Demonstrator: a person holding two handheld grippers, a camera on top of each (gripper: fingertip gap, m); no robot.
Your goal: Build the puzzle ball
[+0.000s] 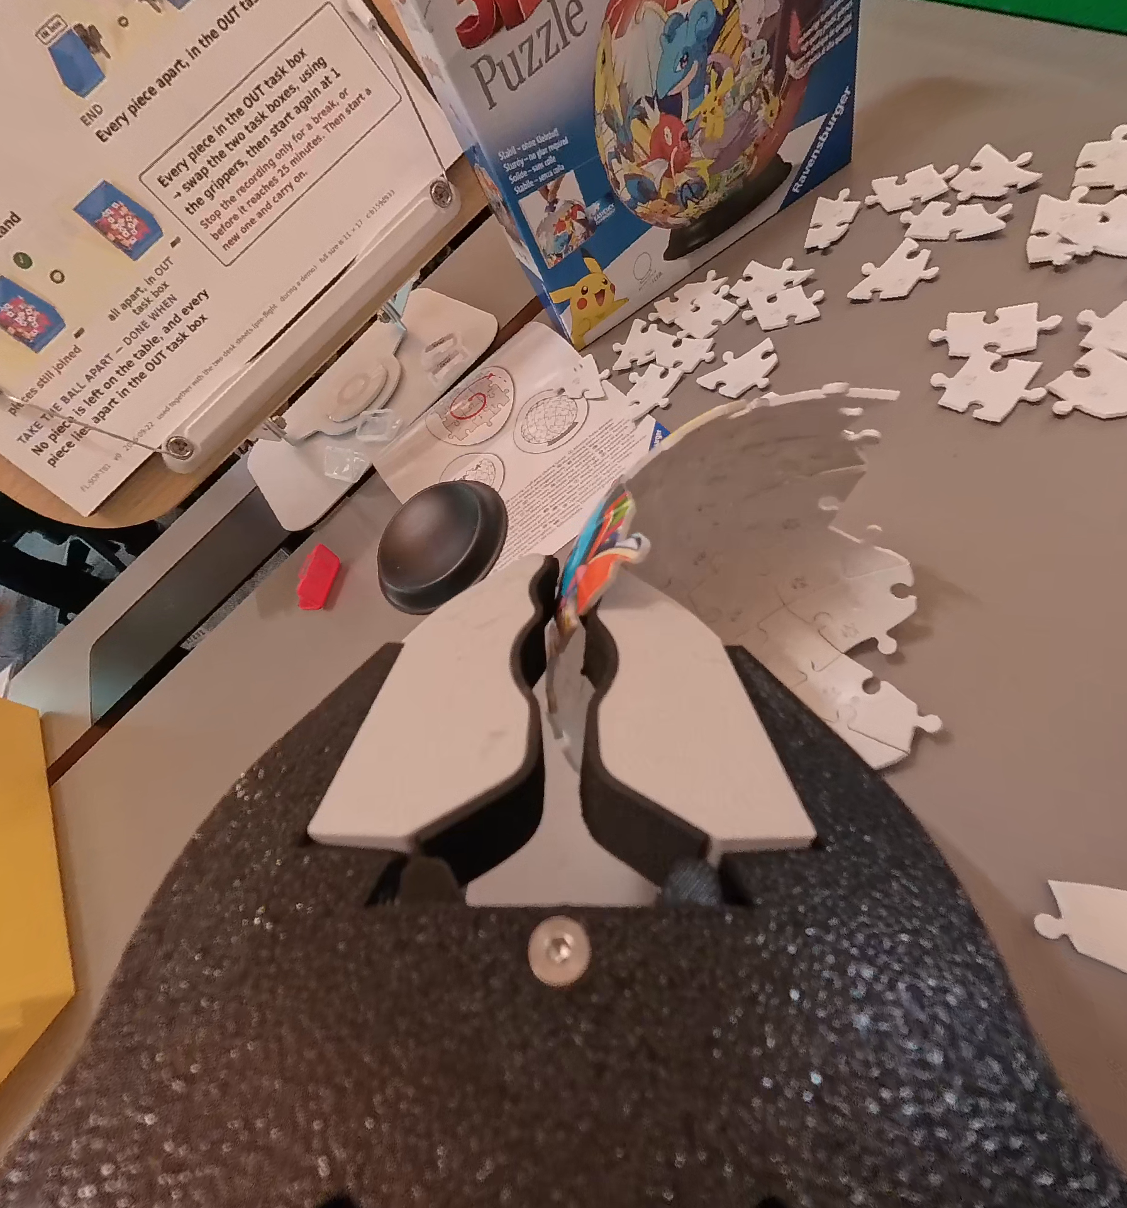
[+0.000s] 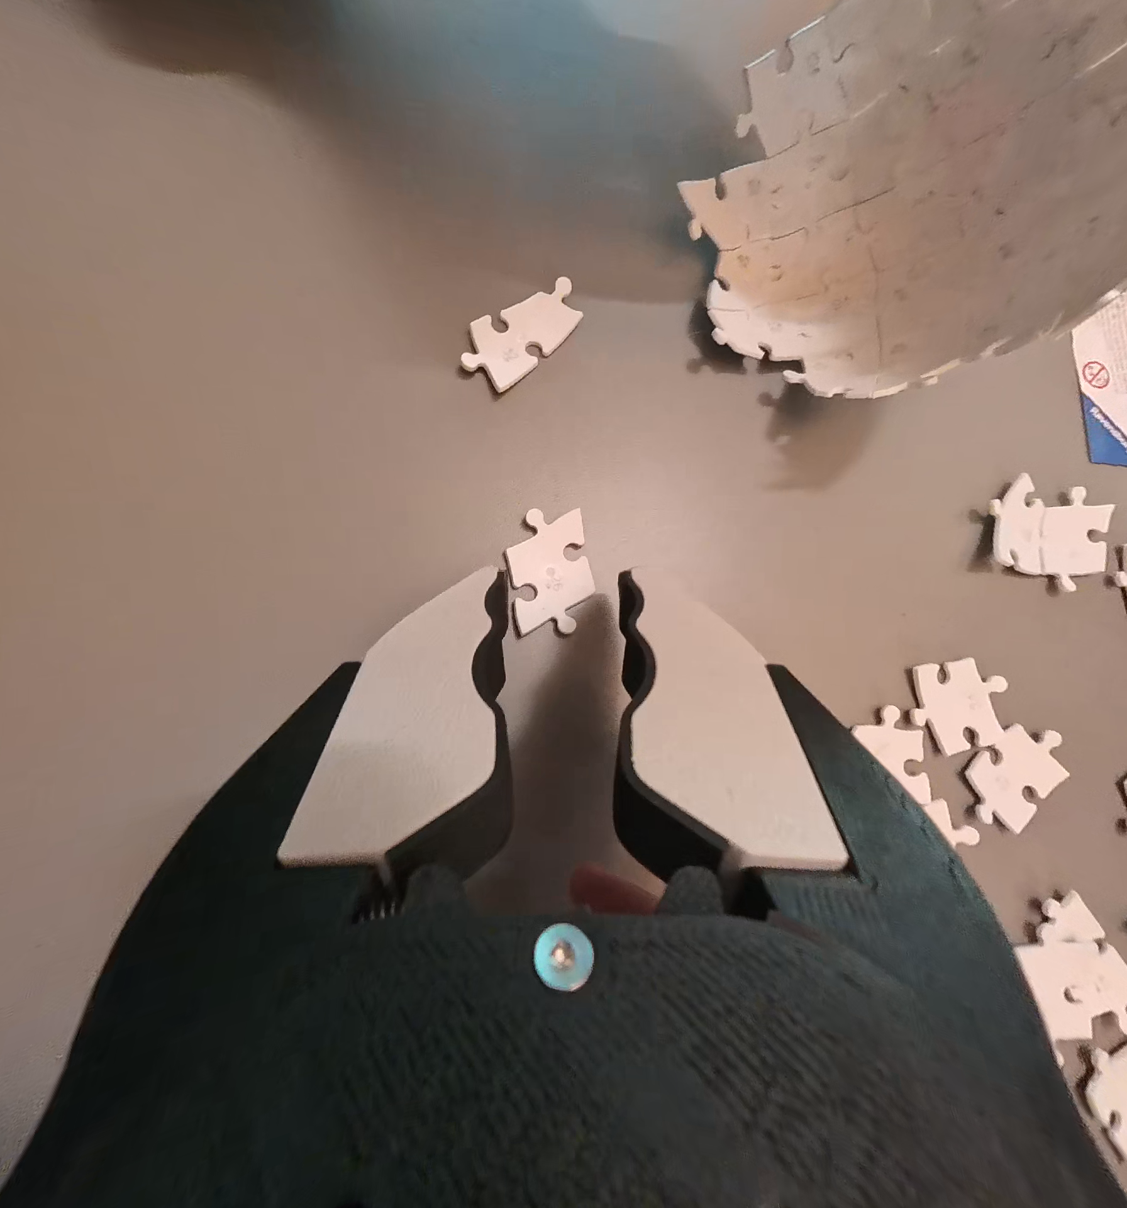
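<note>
Left gripper (image 1: 571,591) clenched on the rim of the partly built puzzle ball (image 1: 776,523), a curved shell of joined pieces held clear above the grey table (image 1: 1005,686); white inner face toward the camera, a sliver of the coloured printed face showing at the pinch. Same shell hangs at the upper right of the right wrist view (image 2: 907,216), throwing a shadow on the table below. Right gripper (image 2: 557,582) released, jaws apart, tips low over a single loose piece (image 2: 550,582) that lies white side up between them; left fingertip (image 2: 492,588) looks to be touching its edge, though blur makes that uncertain. A joined pair of pieces (image 2: 522,335) lies farther out, well apart. Scattered loose pieces (image 1: 979,274) spread to the right, all blank side up. Puzzle box (image 1: 652,150) stands upright at the back; black stand (image 1: 442,548) and a folded instruction leaflet (image 1: 548,444) sit just in front of it.
</note>
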